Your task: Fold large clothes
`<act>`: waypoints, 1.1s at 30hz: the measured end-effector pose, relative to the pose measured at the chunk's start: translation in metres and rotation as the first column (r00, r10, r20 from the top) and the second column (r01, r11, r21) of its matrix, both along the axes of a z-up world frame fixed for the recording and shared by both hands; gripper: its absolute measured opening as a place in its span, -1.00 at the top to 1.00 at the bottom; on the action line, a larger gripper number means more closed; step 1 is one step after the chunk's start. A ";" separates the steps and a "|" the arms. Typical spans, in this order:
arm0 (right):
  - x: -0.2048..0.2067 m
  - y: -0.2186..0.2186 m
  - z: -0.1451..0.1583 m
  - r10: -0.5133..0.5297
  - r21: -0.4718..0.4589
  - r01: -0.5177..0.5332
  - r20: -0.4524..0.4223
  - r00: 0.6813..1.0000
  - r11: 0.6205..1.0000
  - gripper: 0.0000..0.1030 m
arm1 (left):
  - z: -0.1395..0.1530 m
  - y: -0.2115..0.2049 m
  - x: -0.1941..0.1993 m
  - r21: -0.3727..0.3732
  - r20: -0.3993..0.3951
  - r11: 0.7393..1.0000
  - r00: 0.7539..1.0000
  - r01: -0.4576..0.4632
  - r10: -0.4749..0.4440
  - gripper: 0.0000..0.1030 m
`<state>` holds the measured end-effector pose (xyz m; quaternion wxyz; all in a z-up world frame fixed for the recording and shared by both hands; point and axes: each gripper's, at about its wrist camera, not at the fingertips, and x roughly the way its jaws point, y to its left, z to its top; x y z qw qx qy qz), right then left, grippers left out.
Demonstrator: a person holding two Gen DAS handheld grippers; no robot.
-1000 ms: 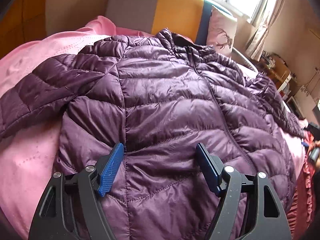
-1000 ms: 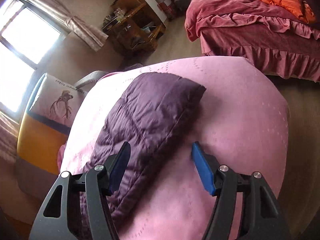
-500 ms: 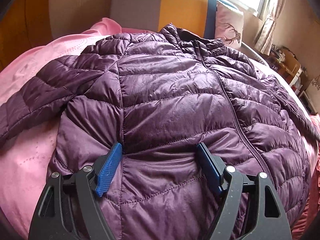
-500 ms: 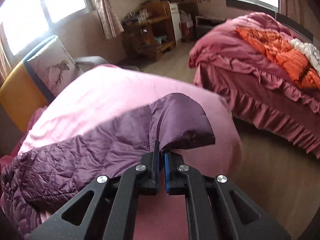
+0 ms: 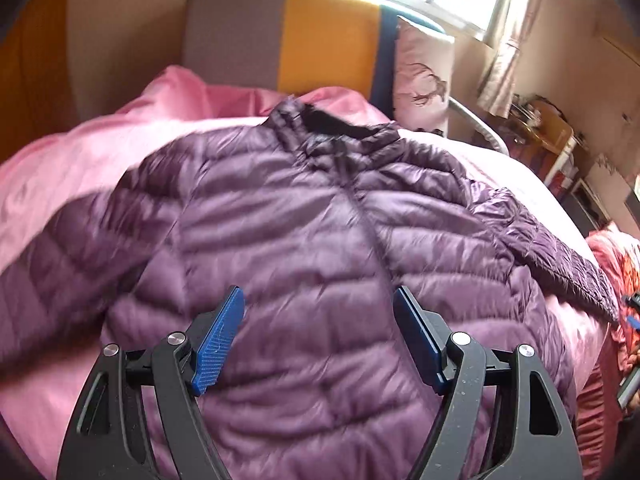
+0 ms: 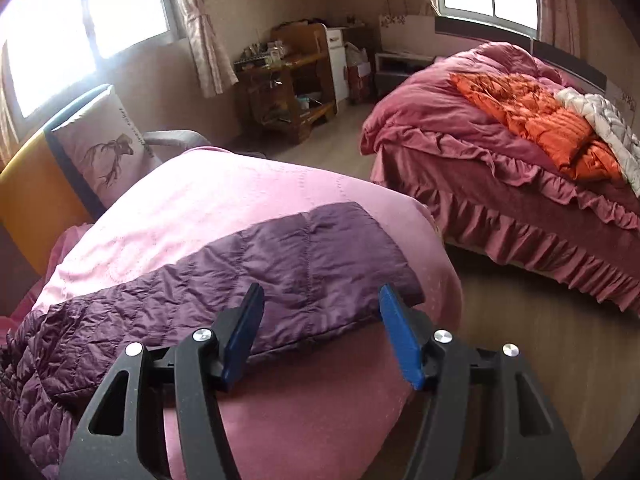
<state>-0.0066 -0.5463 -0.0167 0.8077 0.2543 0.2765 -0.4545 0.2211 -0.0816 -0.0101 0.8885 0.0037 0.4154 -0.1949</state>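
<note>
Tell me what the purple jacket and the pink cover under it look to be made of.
Jacket: thin, glossy synthetic shell, probably nylon or polyester, with puffy stitched channels suggesting down or fibre fill; sheen on the front, fine crinkles on the sleeve. Pink cover: matte, soft woven fabric with faint dotted stitch lines, perhaps cotton; unsure.

Pink bedspread point(image 6: 224, 204); deer-print cushion point(image 6: 102, 148) against a yellow headboard point(image 5: 328, 36); second bed point(image 6: 500, 184) bearing an orange quilt point(image 6: 528, 116); wooden shelf unit point(image 6: 288, 84), contents indistinct.

both wrist views look down, sharing the jacket point(image 5: 320, 240).
</note>
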 end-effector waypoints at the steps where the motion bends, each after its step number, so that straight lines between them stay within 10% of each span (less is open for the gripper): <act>1: 0.012 0.010 0.005 0.050 -0.013 -0.050 0.009 0.999 0.999 -0.29 | 0.003 -0.006 0.007 0.001 0.009 1.000 1.000 0.013 -0.013 -0.46; 7: 0.109 0.075 0.003 0.441 0.026 -0.442 0.027 0.897 0.897 -0.42 | 0.004 -0.043 0.052 0.008 -0.015 0.997 0.997 0.076 -0.075 -0.23; 14: 0.176 0.109 -0.022 0.552 0.086 -0.552 0.033 0.833 0.829 -0.42 | -0.009 -0.093 0.104 0.009 -0.076 0.991 0.988 0.137 -0.136 0.10; 19: 0.182 0.107 -0.035 0.546 0.102 -0.545 0.024 0.838 0.832 -0.42 | -0.006 -0.120 0.144 -0.029 -0.082 0.992 0.989 0.122 -0.124 0.06; 21: 0.183 0.112 -0.037 0.562 0.097 -0.561 0.023 0.827 0.822 -0.42 | -0.004 -0.127 0.161 -0.064 -0.093 0.993 0.990 0.096 -0.102 -0.31; 26: 0.202 0.139 -0.039 0.652 0.083 -0.652 0.027 0.758 0.754 -0.42 | -0.016 -0.153 0.207 -0.079 -0.164 0.995 0.984 0.057 -0.070 -0.40; 33: 0.259 0.163 -0.034 0.750 0.096 -0.754 0.082 0.657 0.650 -0.41 | -0.042 -0.168 0.232 -0.050 -0.243 0.993 0.963 0.107 -0.116 0.77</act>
